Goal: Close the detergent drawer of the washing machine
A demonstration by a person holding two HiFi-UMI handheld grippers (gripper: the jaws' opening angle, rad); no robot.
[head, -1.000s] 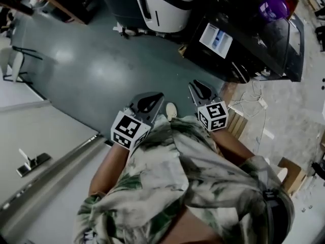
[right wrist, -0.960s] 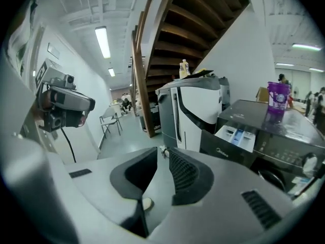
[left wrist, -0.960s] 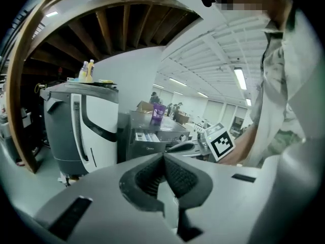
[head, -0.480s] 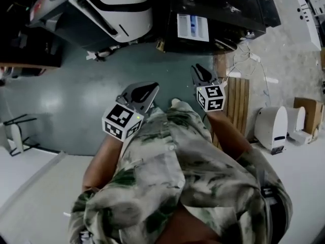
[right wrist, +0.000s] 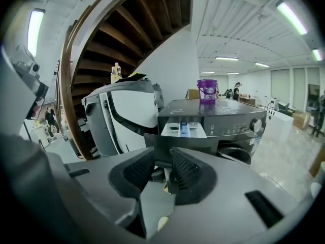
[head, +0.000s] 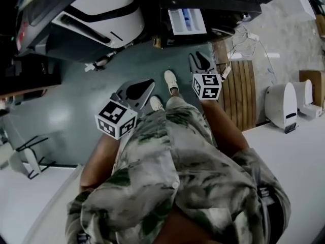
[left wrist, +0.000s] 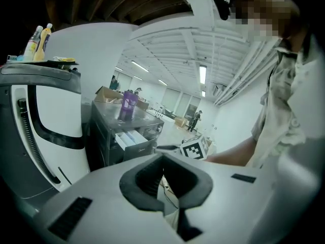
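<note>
Since a second ago, the washing machine (head: pixel 223 4) has swung to 12 o'clock, its detergent drawer (head: pixel 187 20) pulled out. Right hand-held gripper (head: pixel 194 56), jaws just opening and empty, faces it; left hand-held gripper (head: pixel 151 83), at 8 o'clock, has jaws together.

Detergent drawer (right wrist: pixel 184 129) juts from dark washing machine (right wrist: pixel 228 118).

There are two grippers (head: pixel 151 82) (head: pixel 199 59), one washing machine (right wrist: pixel 228 118), one detergent drawer (right wrist: pixel 183 129), one purple tub (right wrist: pixel 206 90), two bottles (right wrist: pixel 116 73) and two shoes (head: pixel 171 80) (head: pixel 155 103).
</note>
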